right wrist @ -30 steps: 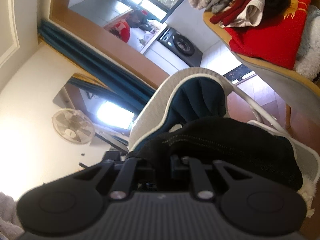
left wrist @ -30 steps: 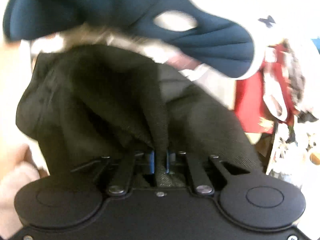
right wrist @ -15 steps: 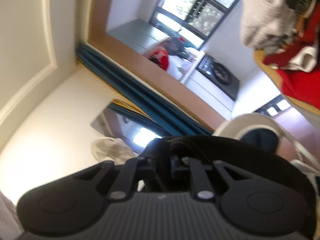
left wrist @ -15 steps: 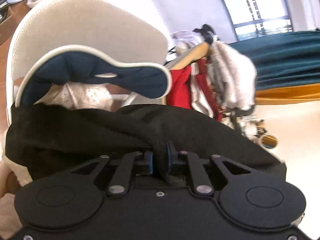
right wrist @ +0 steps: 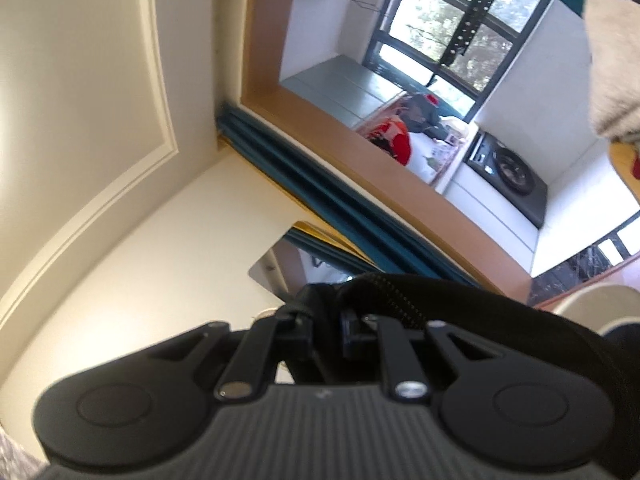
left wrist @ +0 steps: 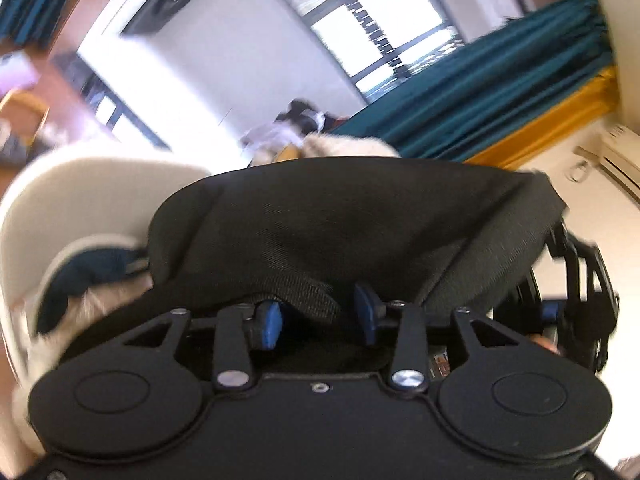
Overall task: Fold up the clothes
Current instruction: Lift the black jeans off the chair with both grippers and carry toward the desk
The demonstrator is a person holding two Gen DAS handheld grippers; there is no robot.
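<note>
A black garment (left wrist: 360, 232) hangs across the left wrist view, held up in the air. My left gripper (left wrist: 318, 316) is under it with its blue pads (left wrist: 268, 320) spread apart, and a fold of the cloth lies loose between them. At the right edge of that view the other gripper (left wrist: 576, 280) shows at the garment's far end. In the right wrist view my right gripper (right wrist: 326, 330) is shut on the black garment's stitched hem (right wrist: 460, 312), tilted up toward the ceiling.
A white chair with a dark blue cushion (left wrist: 80, 192) stands low on the left behind the cloth. A pile of other clothes (left wrist: 344, 146) shows over the garment's top edge. Teal curtains (left wrist: 500, 80), a beige garment (right wrist: 612, 60) and a washing machine (right wrist: 512, 168) lie further off.
Both grippers have swung upward with the black garment, so the chair and the clothes pile dropped low in view. The left gripper's pads, pinched on the cloth before, now stand apart.
</note>
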